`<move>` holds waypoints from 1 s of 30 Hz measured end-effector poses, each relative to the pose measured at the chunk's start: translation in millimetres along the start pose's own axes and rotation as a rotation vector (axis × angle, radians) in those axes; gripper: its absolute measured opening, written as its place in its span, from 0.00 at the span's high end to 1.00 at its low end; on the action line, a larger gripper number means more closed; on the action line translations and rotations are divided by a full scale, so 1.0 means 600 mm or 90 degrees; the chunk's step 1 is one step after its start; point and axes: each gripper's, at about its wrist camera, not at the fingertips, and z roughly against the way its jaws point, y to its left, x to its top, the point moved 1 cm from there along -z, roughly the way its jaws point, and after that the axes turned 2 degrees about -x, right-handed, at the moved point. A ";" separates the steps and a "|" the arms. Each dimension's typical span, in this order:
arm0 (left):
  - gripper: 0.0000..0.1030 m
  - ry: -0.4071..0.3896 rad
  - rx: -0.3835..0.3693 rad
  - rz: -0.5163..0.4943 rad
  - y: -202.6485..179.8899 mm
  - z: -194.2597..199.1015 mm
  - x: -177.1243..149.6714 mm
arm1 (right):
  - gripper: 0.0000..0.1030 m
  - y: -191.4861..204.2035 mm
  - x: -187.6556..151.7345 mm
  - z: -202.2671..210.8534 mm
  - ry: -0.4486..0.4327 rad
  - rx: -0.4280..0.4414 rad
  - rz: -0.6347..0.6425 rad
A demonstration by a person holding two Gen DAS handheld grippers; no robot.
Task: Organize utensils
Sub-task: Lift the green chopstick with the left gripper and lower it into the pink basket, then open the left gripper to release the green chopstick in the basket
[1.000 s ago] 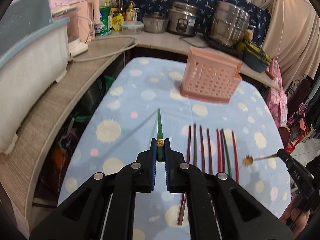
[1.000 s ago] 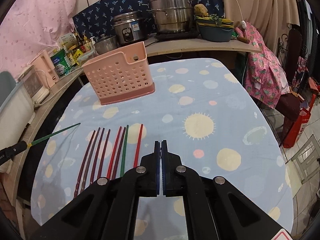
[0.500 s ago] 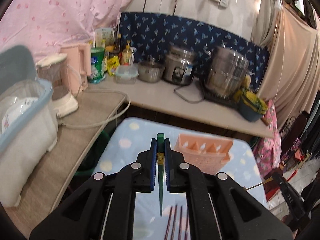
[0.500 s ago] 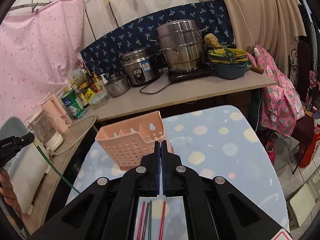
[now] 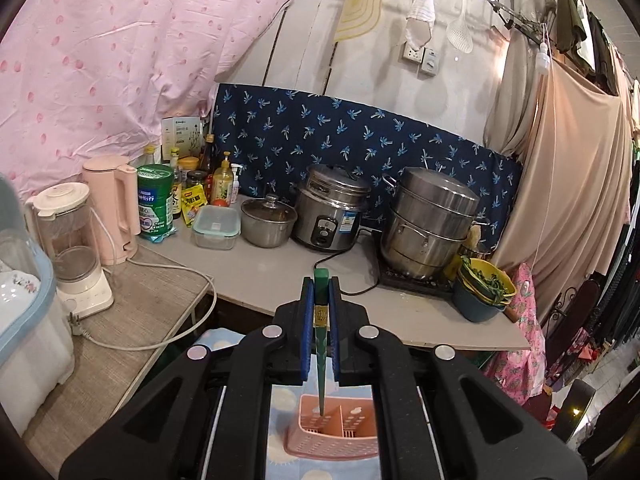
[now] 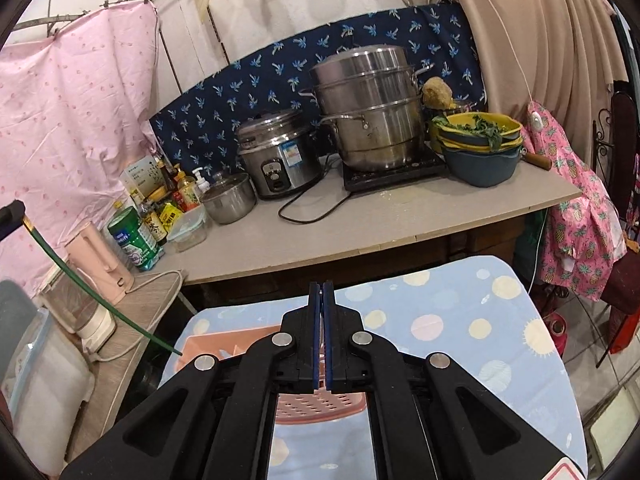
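Observation:
My left gripper (image 5: 321,280) is shut on a green chopstick (image 5: 320,352) near its thick end, just by its gold band. The chopstick hangs tip down over the left compartment of the pink perforated basket (image 5: 352,436). In the right wrist view the left gripper's fingers (image 6: 12,212) show at the left edge. From there the green chopstick (image 6: 100,304) slants down to the pink basket (image 6: 224,340), its tip at the left rim. My right gripper (image 6: 321,292) is shut above that basket, and I see nothing between its pads.
The basket stands on a table with a blue dotted cloth (image 6: 460,320). Behind it runs a counter (image 6: 360,224) with a rice cooker (image 6: 276,156), a steel steamer pot (image 6: 368,108), stacked bowls (image 6: 480,148) and a small pot. A blender (image 5: 76,240), a pink kettle and a cable are at the left.
Both grippers have risen and moved toward the basket. The green chopstick has swung from pointing forward over the table to hanging tip down over the basket. The row of chopsticks has left view.

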 end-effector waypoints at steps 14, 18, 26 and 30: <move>0.93 0.086 0.017 0.000 0.019 -0.101 -0.082 | 0.94 -0.012 -0.055 -0.084 0.065 -0.016 0.001; 0.88 0.098 0.027 0.001 0.026 -0.100 -0.096 | 0.77 -0.017 -0.059 -0.072 0.058 -0.022 -0.006; 0.46 0.108 0.036 -0.026 0.027 -0.053 -0.123 | 0.59 -0.033 -0.071 -0.005 0.041 -0.009 -0.026; 0.43 0.145 0.027 -0.034 0.032 -0.015 -0.155 | 0.57 -0.038 -0.096 0.041 0.041 -0.002 -0.030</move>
